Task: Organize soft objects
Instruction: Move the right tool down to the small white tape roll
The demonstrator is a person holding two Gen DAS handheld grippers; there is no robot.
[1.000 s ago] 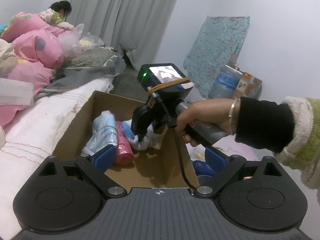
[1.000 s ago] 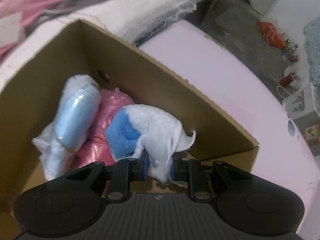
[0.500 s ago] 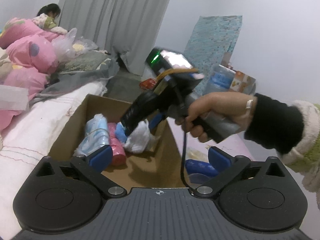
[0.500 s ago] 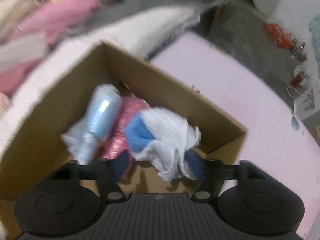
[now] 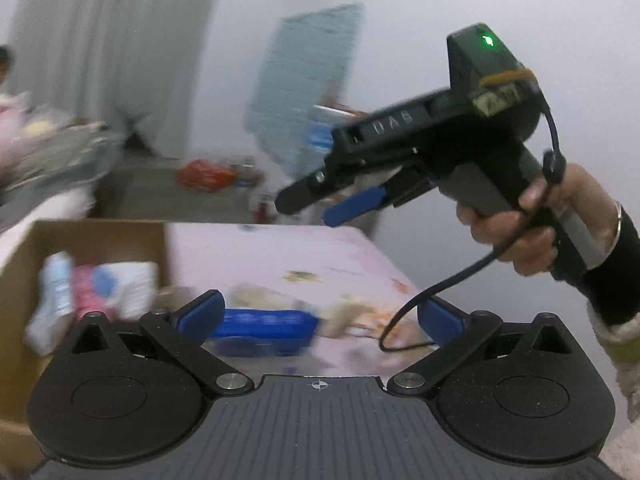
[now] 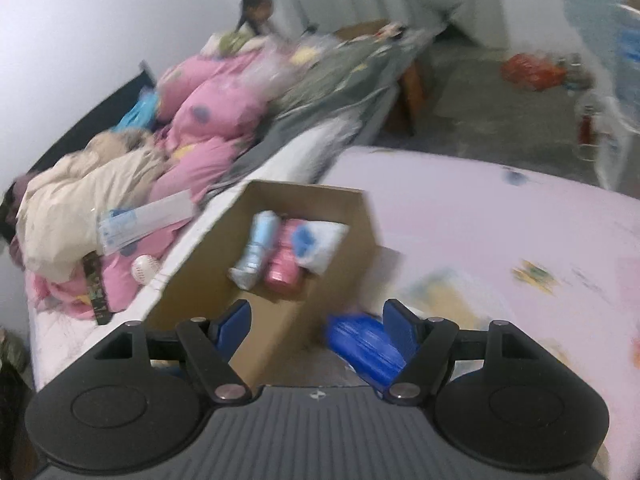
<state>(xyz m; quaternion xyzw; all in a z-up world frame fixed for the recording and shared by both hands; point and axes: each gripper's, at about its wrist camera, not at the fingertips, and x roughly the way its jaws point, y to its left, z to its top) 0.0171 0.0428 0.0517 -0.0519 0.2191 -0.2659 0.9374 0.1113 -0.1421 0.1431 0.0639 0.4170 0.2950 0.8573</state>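
Count: one cardboard box (image 6: 352, 216) is sitting on the pink bed (image 6: 500, 216), holding three soft objects side by side. From the right wrist view, reading 9 to 3 o'clock inside the box: one pale blue packet (image 6: 258, 250), one pink packet (image 6: 285, 266), one white cloth with a blue patch (image 6: 322, 244). All three are touching each other. One further soft thing, a dark blue packet (image 6: 366, 346), is lying outside the box on the bed, at 5 o'clock of the box's near corner.

Appearance: the blue packet is looking glossy and ribbed, though motion blur is hiding finer detail. No print on any packet is readable.

Left tongs (image 5: 320, 316): blue pads standing wide apart, nothing gripped; the dark blue packet (image 5: 260, 332) is showing beyond them on the bed.

Right tongs (image 6: 316, 320): standing wide, holding nothing. In the left wrist view the right tongs (image 5: 320, 204) are hanging in the air at 2 o'clock of the box (image 5: 100, 236), carried by a hand (image 5: 532, 228) in a black sleeve.

Writing: raised letters on the right tongs' body are reading roughly "DAS"; blur is making this uncertain. One green lamp (image 5: 488, 41) is glowing on its top.
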